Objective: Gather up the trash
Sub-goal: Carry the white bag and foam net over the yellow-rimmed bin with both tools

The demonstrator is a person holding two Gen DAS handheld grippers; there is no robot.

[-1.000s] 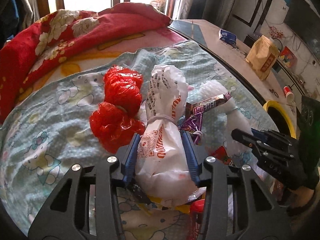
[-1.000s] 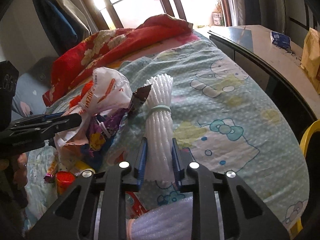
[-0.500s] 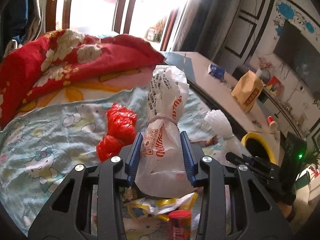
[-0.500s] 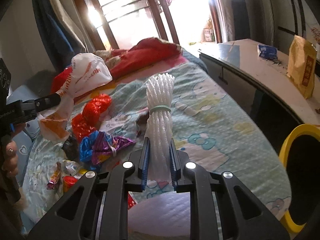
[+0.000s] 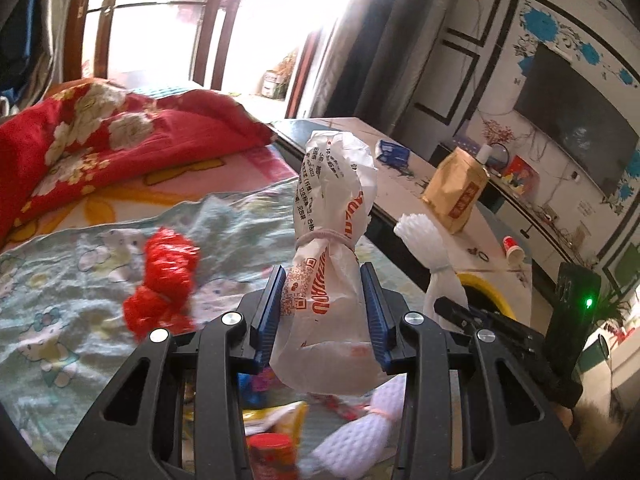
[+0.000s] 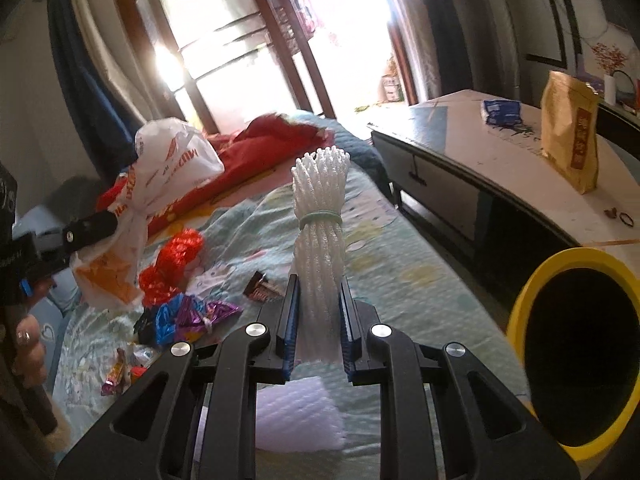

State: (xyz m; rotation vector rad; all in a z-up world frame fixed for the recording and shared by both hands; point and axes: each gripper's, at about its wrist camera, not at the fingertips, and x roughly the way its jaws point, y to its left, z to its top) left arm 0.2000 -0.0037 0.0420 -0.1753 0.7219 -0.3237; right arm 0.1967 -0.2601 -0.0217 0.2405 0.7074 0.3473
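Nearest in the left wrist view: left gripper (image 5: 323, 312), black with blue ribbed pads, clamped on the lower half of a white plastic bag (image 5: 330, 264). Long axis of the bag upright, pointing away from the camera along the fingers; crinkled film printed with orange lettering, cinched at its waist by a pale rubber band, bulging above and below it. Held clear of the bed, between the two pads and touching both.

Nearest in the right wrist view: right gripper (image 6: 318, 324), same build, closed on the lower part of a white foam net bundle (image 6: 320, 236). Long axis likewise upright along the fingers; ribbed, spongy mesh strands bound by a green rubber band, splayed at the top. Raised above the bed, squeezed between the pads.

Just below the right gripper: a second white foam net piece (image 6: 298, 416) lying flat on the bedsheet (image 6: 400, 272), pale blue with cartoon prints.

Further out on the sheet: shiny blue and purple wrappers (image 6: 188, 318), small candy wrappers (image 6: 116, 372), and a crumpled red plastic bag (image 5: 162, 284), glossy and knotted in the middle.

Off the bed's right edge: a round yellow-rimmed bin (image 6: 576, 352) with a dark interior.

Beyond: a red floral quilt (image 5: 104, 136), a long cabinet top (image 6: 520, 168) carrying a tan paper pouch (image 6: 570, 136).
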